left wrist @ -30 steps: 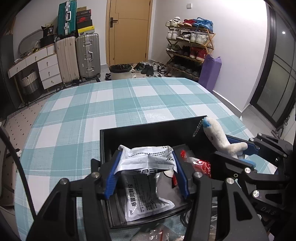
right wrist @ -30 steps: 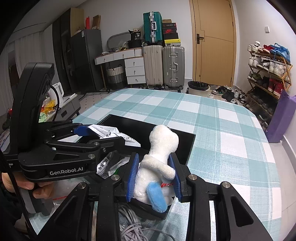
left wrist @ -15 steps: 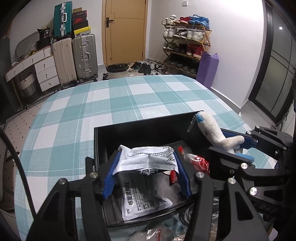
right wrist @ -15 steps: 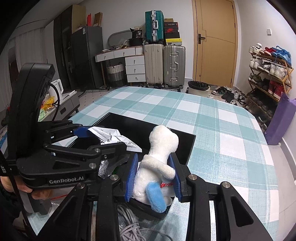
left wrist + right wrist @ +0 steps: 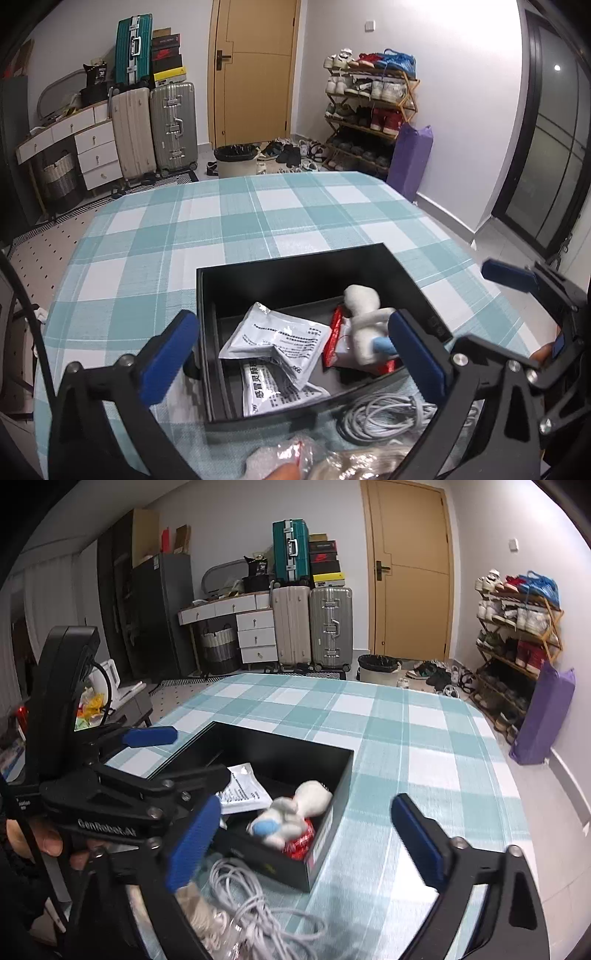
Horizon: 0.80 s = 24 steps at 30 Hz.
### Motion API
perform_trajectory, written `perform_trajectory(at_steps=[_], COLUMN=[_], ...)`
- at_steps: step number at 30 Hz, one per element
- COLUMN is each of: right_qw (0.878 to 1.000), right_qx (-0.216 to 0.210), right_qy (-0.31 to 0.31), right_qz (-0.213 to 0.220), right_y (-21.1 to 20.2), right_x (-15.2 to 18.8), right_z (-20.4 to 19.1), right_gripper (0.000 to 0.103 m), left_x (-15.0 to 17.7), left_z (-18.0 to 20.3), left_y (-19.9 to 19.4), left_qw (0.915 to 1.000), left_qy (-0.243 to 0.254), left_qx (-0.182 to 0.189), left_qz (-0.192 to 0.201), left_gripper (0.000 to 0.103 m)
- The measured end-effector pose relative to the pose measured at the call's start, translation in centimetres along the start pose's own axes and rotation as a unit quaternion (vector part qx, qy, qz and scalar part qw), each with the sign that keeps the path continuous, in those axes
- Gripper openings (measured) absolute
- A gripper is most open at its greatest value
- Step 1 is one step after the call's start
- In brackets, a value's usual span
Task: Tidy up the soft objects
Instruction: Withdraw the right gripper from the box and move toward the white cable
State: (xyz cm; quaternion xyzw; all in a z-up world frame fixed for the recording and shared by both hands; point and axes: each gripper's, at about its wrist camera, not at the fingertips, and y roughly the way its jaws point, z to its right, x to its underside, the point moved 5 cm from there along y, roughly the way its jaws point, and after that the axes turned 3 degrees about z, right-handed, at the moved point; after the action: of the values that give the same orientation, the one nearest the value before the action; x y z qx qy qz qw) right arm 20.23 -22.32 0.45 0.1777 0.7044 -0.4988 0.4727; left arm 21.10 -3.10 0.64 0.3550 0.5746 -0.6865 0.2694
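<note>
- Your left gripper (image 5: 291, 354) and right gripper (image 5: 306, 845) both stand wide open with nothing in them, hanging above the near edge of the black box (image 5: 295, 266) on the tabletop (image 5: 221, 221).
- The plush toy (image 5: 364, 325) lies inside the box at its right end, atop a red snack packet (image 5: 334, 332); two white sachets (image 5: 273, 339) lie to its left.
- Risk: the grey cable coil (image 5: 251, 901) sits just beside the box's near wall, so a low finger could snag a loop and drag the box.
- Risk: the grippers are close together, so a sideways reach could knock them.
- Count: one box, one plush, two sachets, one red packet for certain, one cable coil; crinkly wrapped items (image 5: 295, 454) in front are too blurred to count.
</note>
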Motion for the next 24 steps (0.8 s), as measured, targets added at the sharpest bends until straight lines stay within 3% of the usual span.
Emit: perform_trajectory(at_steps=[10, 24], right_qw=[1.000, 0.999], right_qx=[0.000, 0.004], right_qy=[0.010, 0.032], right_qz=[-0.003, 0.001], right_y=[-3.5, -4.9], right_x=[1.9, 3.4], right_z=[-0.8, -1.4], right_gripper=[0.103, 0.103], left_x=[1.1, 3.9], left_z=[1.2, 1.8], left_y=[-2.6, -5.4], left_qw=[0.9998, 0.9989], left_qy=[0.012, 0.018], left_qx=[-0.014, -0.042], left_qz=[0.005, 0.006], left_gripper=[0.103, 0.103])
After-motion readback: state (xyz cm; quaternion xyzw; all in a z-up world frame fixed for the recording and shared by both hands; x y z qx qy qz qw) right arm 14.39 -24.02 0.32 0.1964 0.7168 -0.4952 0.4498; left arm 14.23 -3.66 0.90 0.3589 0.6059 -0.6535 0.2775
